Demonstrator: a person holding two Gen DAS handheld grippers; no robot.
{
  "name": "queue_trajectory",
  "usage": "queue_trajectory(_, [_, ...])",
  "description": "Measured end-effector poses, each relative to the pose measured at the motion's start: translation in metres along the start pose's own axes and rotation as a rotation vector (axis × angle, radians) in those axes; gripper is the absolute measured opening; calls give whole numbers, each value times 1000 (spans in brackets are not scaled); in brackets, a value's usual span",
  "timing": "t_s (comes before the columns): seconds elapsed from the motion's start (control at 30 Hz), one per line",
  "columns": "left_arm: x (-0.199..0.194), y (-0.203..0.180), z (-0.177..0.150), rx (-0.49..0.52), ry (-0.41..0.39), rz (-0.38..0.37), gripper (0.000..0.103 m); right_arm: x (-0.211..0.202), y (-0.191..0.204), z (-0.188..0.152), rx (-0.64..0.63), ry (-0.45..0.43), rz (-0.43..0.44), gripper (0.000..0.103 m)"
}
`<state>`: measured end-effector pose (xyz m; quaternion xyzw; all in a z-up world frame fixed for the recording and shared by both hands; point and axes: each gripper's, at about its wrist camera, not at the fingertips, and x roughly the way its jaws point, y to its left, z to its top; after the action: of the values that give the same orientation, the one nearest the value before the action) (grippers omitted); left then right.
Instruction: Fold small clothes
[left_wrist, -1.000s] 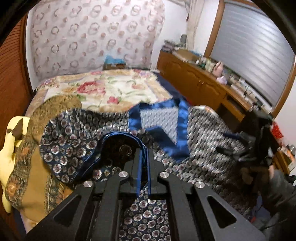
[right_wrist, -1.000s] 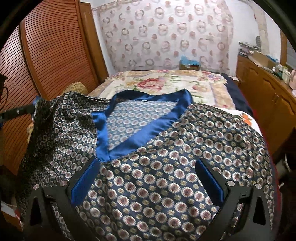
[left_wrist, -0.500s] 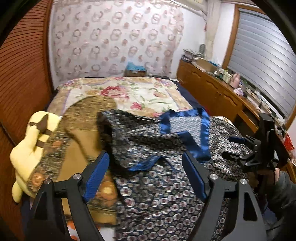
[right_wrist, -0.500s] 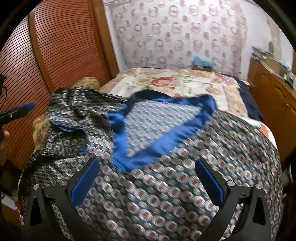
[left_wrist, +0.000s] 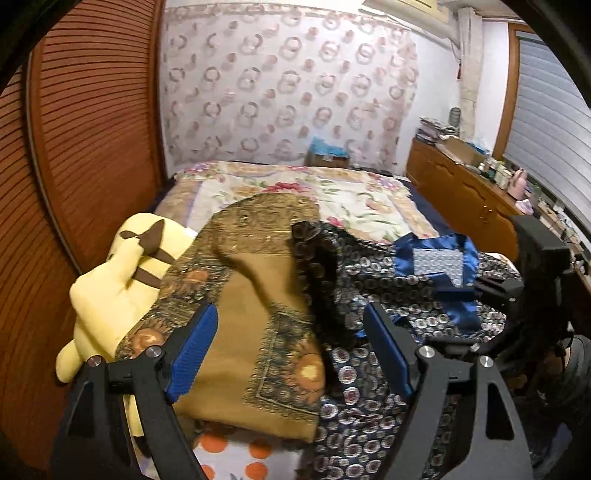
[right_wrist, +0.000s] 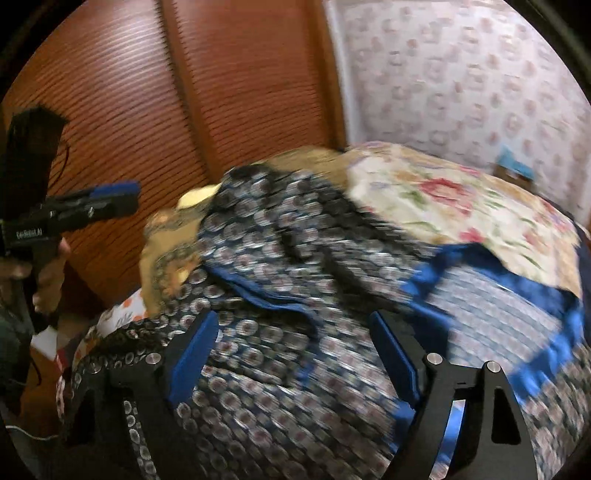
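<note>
A dark blue top (left_wrist: 369, 280) printed with small rings, with a bright blue satin collar (left_wrist: 436, 258), lies spread on the bed. One sleeve is thrown over its body. My left gripper (left_wrist: 290, 347) stands open above the sleeve's edge and a brown cloth, with nothing pinched. In the blurred right wrist view the top (right_wrist: 295, 258) fills the foreground. My right gripper (right_wrist: 291, 354) hovers over it with its jaws closing; the fabric lies under them, not pressed by the pads. Each gripper shows in the other's view: the left gripper (right_wrist: 96, 203), the right gripper (left_wrist: 491, 288).
A brown patterned cloth (left_wrist: 251, 295) and a yellow plush toy (left_wrist: 122, 280) lie left of the top. The floral bedspread (left_wrist: 332, 195) stretches behind. A louvred wooden wardrobe (left_wrist: 74, 147) runs along the left, and a cluttered wooden dresser (left_wrist: 461, 192) along the right.
My left gripper let go of the blue-edged sleeve, opened and swung left toward the brown cloth. My right gripper swung left across the top, and its jaws narrowed slightly.
</note>
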<state>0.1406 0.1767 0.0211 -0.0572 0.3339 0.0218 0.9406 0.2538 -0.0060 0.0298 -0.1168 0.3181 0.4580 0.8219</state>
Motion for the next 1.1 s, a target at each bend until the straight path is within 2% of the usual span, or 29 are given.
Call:
queue_trajectory(0.17, [2, 4, -7, -5, 6, 12, 82, 53, 1, 4, -70, 83, 2, 79])
queue_trajectory(0.27, [5, 6, -8, -15, 12, 15, 82, 81, -6, 11, -81, 104, -17, 65])
queue_trajectory(0.33, [6, 6, -10, -18, 16, 11, 82, 88, -13, 14, -83, 112, -14, 44])
queue_trajectory(0.37, [7, 5, -11, -17, 17, 9, 82, 91, -17, 14, -80, 115, -12, 36])
queue_trajectory(0.4, [7, 4, -11, -15, 18, 9, 82, 94, -19, 13, -70, 115, -5, 17])
queue_trajectory(0.43, [8, 2, -12, -12, 21, 8, 82, 91, -25, 13, -35, 103, 25, 10])
queue_trajectory(0.53, [11, 0, -11, -9, 24, 3, 82, 68, -41, 15, 90, 50, 103, 9])
queue_trajectory(0.57, [13, -2, -10, -6, 25, 2, 82, 62, -48, 14, 138, 42, 104, 9])
queue_trajectory(0.7, [24, -5, -3, 12, 19, -5, 82, 55, -66, 8, 184, 47, -34, 9])
queue_trajectory(0.8, [37, -8, 6, 29, 21, -12, 82, 50, -72, 2, 241, 53, -51, 9])
queue_trajectory(0.87, [50, -12, 13, 59, 37, 3, 82, 46, -66, 1, 223, 54, -79, 22])
queue_trajectory(0.9, [55, -15, 15, 79, 39, 9, 82, 44, -63, 1, 211, 51, -101, 42])
queue_trajectory(0.93, [60, -18, 18, 99, 41, 13, 81, 40, -61, -1, 198, 40, -116, 50])
queue_trajectory(1.0, [72, -22, 22, 124, 52, 5, 82, 23, -56, -8, 188, 10, -111, 51])
queue_trajectory(1.03, [78, -23, 24, 129, 61, 0, 82, 15, -56, -12, 187, 3, -115, 56])
queue_trajectory(1.1, [91, -23, 28, 138, 83, -15, 79, 2, -59, -19, 182, -12, -149, 57])
